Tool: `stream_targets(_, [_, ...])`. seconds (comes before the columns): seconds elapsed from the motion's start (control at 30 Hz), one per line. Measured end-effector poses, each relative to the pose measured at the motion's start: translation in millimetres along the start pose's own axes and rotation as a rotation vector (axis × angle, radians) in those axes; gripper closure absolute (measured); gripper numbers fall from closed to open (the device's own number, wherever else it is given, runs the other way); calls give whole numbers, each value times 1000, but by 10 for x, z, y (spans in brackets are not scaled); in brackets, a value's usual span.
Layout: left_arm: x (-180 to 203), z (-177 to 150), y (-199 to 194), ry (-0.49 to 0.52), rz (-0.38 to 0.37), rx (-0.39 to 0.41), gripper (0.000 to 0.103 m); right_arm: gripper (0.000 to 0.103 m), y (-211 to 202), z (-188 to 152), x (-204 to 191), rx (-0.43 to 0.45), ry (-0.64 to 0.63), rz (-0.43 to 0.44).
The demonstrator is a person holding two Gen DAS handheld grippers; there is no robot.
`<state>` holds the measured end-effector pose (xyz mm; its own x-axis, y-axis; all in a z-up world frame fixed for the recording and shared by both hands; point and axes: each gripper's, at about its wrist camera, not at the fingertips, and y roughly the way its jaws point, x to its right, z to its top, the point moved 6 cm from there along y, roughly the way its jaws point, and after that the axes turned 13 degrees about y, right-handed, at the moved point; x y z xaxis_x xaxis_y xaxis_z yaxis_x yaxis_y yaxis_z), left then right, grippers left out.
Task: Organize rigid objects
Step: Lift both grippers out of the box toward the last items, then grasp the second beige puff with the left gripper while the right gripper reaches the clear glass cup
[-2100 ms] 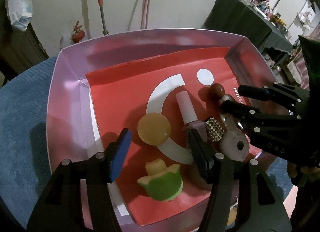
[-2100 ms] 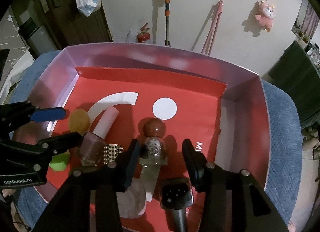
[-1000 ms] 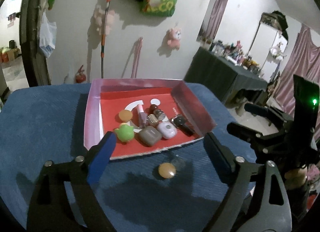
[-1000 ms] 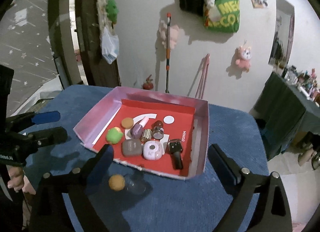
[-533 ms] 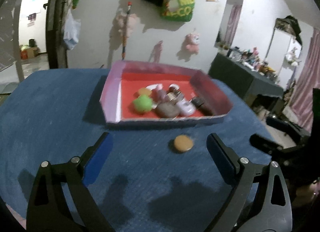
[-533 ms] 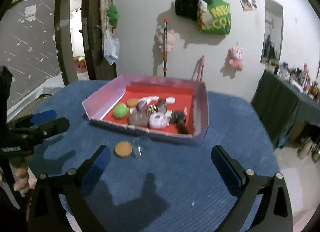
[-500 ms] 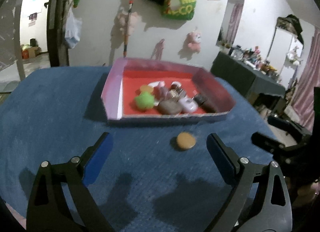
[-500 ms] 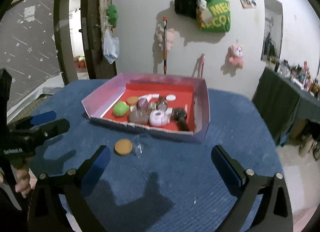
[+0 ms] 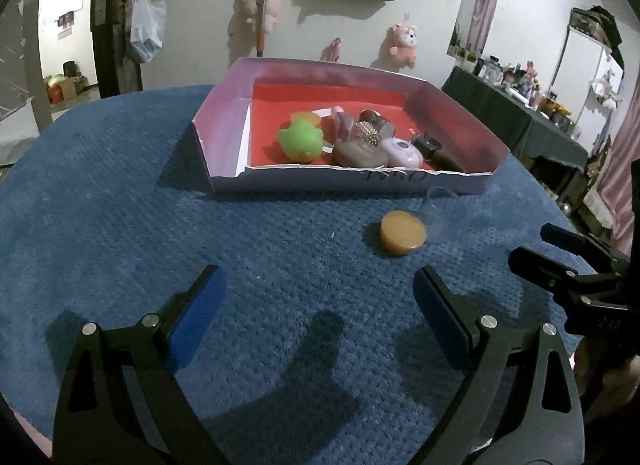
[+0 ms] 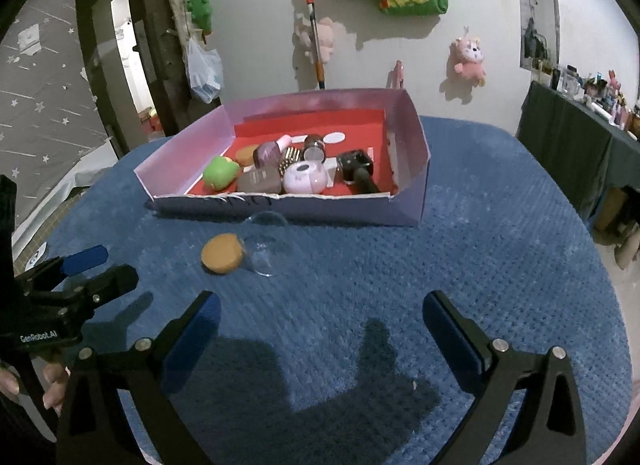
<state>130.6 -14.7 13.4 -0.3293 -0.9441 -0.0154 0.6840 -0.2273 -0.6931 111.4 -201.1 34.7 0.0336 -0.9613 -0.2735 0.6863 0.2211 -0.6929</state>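
orange disc on blue cloth, ahead of both wide-spread, empty grippers

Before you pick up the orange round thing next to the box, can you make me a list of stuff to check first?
1. Left gripper open and holding nothing: ok.
2. Right gripper open and holding nothing: ok.
3. Orange disc lies outside the box, on the blue cloth: ok.
4. Nothing on top of the disc: ok, but a clear round piece sits right against it, so a grab might knock it: not ok.
5. Room in the box for the disc: ok, the red floor at the back is bare.
6. What the clear piece is, lid or cup: cannot tell.
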Motion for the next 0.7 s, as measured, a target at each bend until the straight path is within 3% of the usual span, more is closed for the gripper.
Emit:
stream_targets(0.3, [2,40,60,26,-13,-33,7,0,99,65,-16,-21,-10,10])
stream_targets(0.57, [169,165,149,133,-59,-70,8,0,284,163,-41,-91,0,64])
stream_targets(0.7, [274,219,257,170,-110,-114,22,0,403,197,-86,-143,0,110])
